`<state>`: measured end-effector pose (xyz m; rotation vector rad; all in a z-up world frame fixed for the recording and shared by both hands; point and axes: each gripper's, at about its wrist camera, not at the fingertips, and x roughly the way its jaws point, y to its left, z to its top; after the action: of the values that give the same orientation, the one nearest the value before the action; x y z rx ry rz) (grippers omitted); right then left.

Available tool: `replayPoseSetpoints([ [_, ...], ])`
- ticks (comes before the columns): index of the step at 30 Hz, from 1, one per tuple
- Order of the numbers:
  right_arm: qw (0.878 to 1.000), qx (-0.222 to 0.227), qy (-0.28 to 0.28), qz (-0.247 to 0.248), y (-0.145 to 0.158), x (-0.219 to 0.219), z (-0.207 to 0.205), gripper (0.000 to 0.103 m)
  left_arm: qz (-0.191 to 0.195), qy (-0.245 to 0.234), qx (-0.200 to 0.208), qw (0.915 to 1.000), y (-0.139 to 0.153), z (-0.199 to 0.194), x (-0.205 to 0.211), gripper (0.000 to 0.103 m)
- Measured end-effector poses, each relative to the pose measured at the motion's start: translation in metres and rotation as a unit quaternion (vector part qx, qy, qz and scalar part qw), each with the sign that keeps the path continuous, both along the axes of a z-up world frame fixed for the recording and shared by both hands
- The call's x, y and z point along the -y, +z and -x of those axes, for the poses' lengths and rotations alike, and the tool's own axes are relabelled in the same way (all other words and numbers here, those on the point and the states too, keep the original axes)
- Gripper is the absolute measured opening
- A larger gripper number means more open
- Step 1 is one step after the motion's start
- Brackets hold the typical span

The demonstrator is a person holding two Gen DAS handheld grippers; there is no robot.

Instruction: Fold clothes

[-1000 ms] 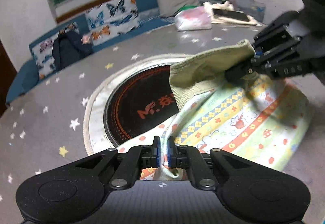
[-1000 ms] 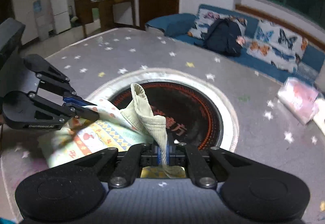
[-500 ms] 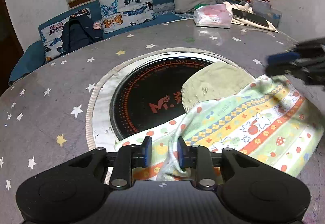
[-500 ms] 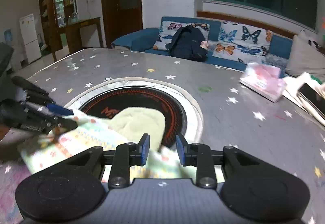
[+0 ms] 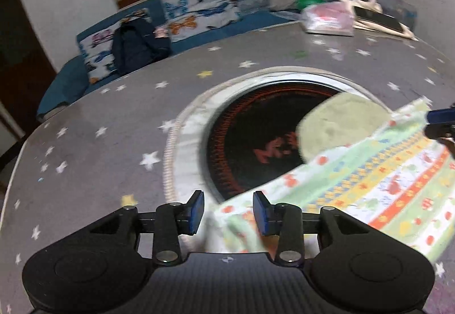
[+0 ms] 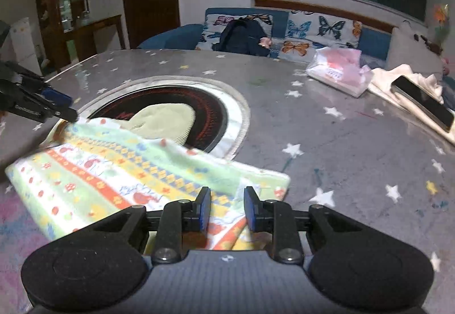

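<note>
A colourful patterned garment (image 5: 366, 180) with a pale green lining flap (image 5: 338, 123) lies folded flat on the grey star-print table, partly over the round black cooktop (image 5: 256, 126). It also shows in the right wrist view (image 6: 119, 169). My left gripper (image 5: 228, 211) is open, its jaws apart just above the garment's near corner. My right gripper (image 6: 227, 207) is open over the garment's opposite edge. Each gripper's tip shows in the other view, the right one (image 5: 440, 123) and the left one (image 6: 48, 106).
A pink tissue pack (image 6: 338, 72), a cream cloth and a phone (image 6: 421, 100) lie at the table's far side. A sofa with butterfly cushions (image 6: 298, 29) and a dark bag (image 5: 136, 43) stands behind the table. The table edge (image 5: 17, 166) curves at left.
Both grippers have opened and let go of the garment, which dropped flat onto the table. Both have since drawn back a little with jaws spread wider.
</note>
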<state>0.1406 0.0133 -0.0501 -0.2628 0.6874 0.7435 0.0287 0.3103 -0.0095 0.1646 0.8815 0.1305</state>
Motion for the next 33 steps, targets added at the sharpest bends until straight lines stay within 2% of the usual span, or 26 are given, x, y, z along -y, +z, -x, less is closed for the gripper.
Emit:
replayPoseSetpoints([
  [2, 1.0, 0.011, -0.014, 0.007, 0.003, -0.001, -0.001, 0.025, -0.007, 0.022, 0.003, 0.9997, 0.002, 0.001, -0.007, 0.04],
  [5, 1.0, 0.012, -0.006, -0.013, 0.012, -0.006, -0.001, 0.025, 0.003, 0.042, 0.016, 0.999, 0.009, 0.006, -0.013, 0.037],
  [8, 0.999, 0.0, 0.03, -0.024, 0.017, -0.02, 0.004, 0.025, 0.034, 0.025, 0.033, 0.9986, 0.019, 0.014, -0.006, 0.034],
  [10, 0.998, -0.007, 0.051, -0.02, 0.016, -0.033, 0.008, 0.025, 0.057, -0.007, 0.036, 0.9977, 0.022, 0.017, 0.008, 0.035],
  [14, 0.998, -0.012, 0.069, -0.006, 0.01, -0.063, 0.006, 0.025, 0.094, -0.053, 0.02, 0.9939, 0.011, 0.008, 0.038, 0.034],
  [20, 0.998, -0.01, 0.06, 0.003, 0.002, -0.081, 0.001, 0.026, 0.109, -0.044, -0.007, 0.993, -0.016, -0.023, 0.053, 0.034],
  [24, 0.999, -0.006, 0.052, 0.005, -0.001, -0.082, 0.0, 0.04, 0.12, -0.029, -0.001, 0.9924, -0.019, -0.028, 0.047, 0.036],
  [28, 0.999, -0.012, 0.041, -0.004, -0.003, -0.079, -0.005, 0.048, 0.129, -0.02, 0.008, 0.9914, -0.014, -0.023, 0.042, 0.035],
  [30, 0.999, -0.016, 0.034, -0.009, -0.001, -0.076, -0.007, 0.062, 0.132, -0.02, 0.015, 0.9909, -0.009, -0.015, 0.043, 0.035],
  [33, 0.999, -0.01, 0.033, -0.025, 0.004, -0.069, -0.002, 0.075, 0.134, -0.027, 0.026, 0.9902, -0.002, 0.002, 0.047, 0.035],
])
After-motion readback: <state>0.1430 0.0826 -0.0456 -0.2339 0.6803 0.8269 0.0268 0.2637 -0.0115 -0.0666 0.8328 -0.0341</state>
